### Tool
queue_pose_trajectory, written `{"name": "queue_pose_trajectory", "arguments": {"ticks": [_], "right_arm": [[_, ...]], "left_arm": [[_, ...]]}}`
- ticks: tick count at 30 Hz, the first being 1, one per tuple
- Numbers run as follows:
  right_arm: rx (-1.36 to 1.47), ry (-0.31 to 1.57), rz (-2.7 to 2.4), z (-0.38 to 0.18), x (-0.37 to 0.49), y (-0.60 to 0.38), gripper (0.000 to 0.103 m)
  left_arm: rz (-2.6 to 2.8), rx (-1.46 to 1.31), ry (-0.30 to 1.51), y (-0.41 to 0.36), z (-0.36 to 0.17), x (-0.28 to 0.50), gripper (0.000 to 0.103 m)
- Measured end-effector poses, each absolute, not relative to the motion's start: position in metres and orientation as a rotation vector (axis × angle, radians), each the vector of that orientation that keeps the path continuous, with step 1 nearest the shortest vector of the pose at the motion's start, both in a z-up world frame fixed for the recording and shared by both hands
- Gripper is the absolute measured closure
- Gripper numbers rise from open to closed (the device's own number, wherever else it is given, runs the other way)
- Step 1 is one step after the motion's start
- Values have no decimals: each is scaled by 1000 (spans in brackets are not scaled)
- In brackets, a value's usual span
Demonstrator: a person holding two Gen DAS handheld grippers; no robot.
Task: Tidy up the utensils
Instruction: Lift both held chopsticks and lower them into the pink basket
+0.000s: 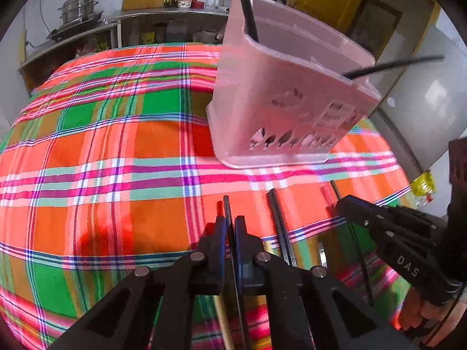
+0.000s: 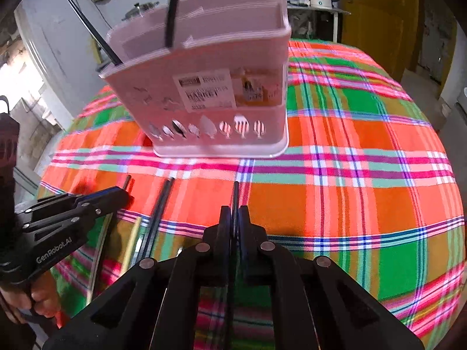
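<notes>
While two grippers each pinch one chopstick (image 1: 228,218), two chopsticks in basket (image 1: 280,110)

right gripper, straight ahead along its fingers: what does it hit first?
Probably the pink utensil basket, lower front wall, after bare plaid tablecloth. The right gripper is shut on a black chopstick whose tip leads; depth is unclear.

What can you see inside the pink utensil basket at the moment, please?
Two black chopsticks stand in the pink utensil basket: one near the middle, one leaning out at its end. Dividers split the inside. The walls hide the chopsticks' lower ends and the basket's bottom.
</notes>
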State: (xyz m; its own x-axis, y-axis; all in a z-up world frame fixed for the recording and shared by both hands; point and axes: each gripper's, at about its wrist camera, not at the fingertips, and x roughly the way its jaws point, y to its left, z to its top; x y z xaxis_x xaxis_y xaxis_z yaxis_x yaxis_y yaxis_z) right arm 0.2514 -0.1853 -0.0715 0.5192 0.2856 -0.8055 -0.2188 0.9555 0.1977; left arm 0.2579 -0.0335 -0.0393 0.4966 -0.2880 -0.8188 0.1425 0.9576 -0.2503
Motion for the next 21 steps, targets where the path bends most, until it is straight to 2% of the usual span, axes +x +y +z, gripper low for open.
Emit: {"name": "queue_pose_trajectory", "arguments": {"ticks": [21], "right_arm": [[94,646,336,73,192,-206,99]], "left_arm": [[-345,-117,701,-33,127,202,99]]}}
